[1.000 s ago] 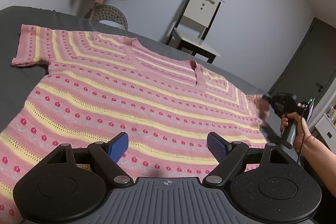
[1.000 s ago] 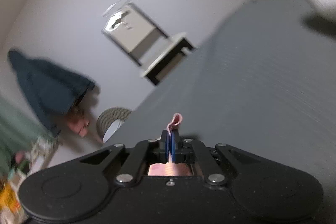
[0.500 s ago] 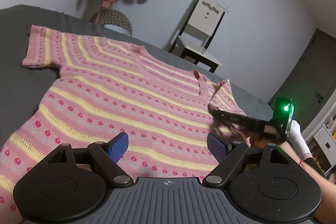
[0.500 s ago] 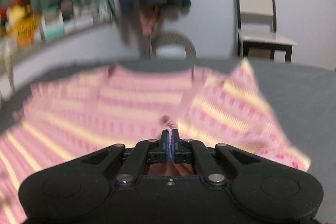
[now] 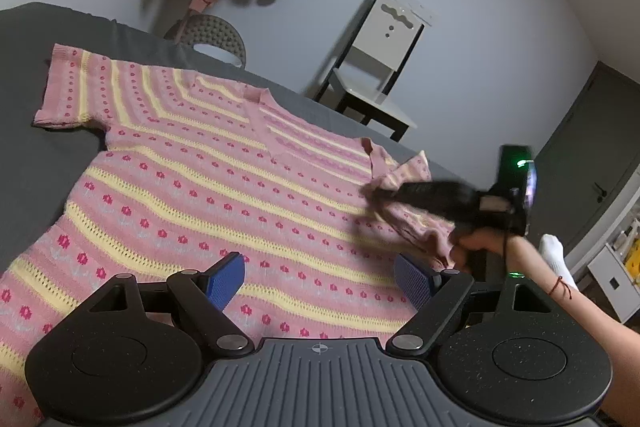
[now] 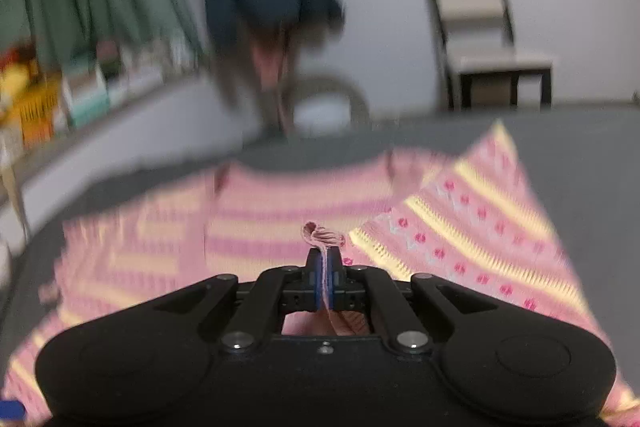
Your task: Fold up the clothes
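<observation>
Pink sweater [image 5: 208,179] edge pinched in right hand-held gripper [image 6: 325,267]; left hand-held gripper [image 5: 320,277] gapes.

no legible text, labels, brands or numbers on anything in view

My right gripper [image 5: 374,193] smears into a dark blur in the left view. The sweater [image 5: 208,187] runs off the bottom edge, hem hidden under my left gripper [image 5: 320,277]. Shelf clutter [image 6: 60,83] is too blurred to identify.
</observation>
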`<state>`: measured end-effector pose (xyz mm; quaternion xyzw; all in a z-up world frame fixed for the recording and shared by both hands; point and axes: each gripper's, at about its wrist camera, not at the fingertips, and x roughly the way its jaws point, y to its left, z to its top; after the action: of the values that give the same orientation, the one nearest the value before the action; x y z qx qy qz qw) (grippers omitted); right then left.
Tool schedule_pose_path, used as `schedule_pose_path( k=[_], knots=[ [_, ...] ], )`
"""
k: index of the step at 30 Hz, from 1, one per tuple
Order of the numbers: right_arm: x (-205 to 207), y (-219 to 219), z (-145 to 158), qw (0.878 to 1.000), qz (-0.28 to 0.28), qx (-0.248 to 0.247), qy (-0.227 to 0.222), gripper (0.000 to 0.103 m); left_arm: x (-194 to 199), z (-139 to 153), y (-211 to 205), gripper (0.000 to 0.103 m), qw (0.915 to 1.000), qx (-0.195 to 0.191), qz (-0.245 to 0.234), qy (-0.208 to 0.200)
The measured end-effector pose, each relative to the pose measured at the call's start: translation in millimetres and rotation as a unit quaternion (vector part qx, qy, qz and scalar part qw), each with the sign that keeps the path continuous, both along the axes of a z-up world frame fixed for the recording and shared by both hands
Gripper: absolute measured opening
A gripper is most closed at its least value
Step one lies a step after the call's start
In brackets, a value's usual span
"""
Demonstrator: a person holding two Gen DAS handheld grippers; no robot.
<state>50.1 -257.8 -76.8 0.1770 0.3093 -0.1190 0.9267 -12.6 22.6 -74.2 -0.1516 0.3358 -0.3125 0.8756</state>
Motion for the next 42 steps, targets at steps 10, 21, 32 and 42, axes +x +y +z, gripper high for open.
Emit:
schedule_pose_path(
  k=[10, 21, 32, 42],
  knots=[
    [-39, -84, 53, 0.993, -0.084, -0.062, -0.058, 0.053, -3, 10, 6, 0.083, 0.9995, -0.029, -0.008, -0.003],
    [17, -166, 9, 0.997, -0.081, 0.0, -0.007, 0.044, 1, 2, 1, 0.083, 0.9997, -0.015, -0.016, 0.01],
    [2, -192, -14, 0.985, -0.16, 0.055, 0.021, 0.01, 1, -1, -10, 0.083, 0.9993, -0.003, -0.034, 0.013],
    [-66, -195, 6, 0.985, -0.093, 0.146, 0.006, 0.039, 0, 1, -4, 0.083, 0.9994, -0.01, -0.03, 0.015]
  ],
)
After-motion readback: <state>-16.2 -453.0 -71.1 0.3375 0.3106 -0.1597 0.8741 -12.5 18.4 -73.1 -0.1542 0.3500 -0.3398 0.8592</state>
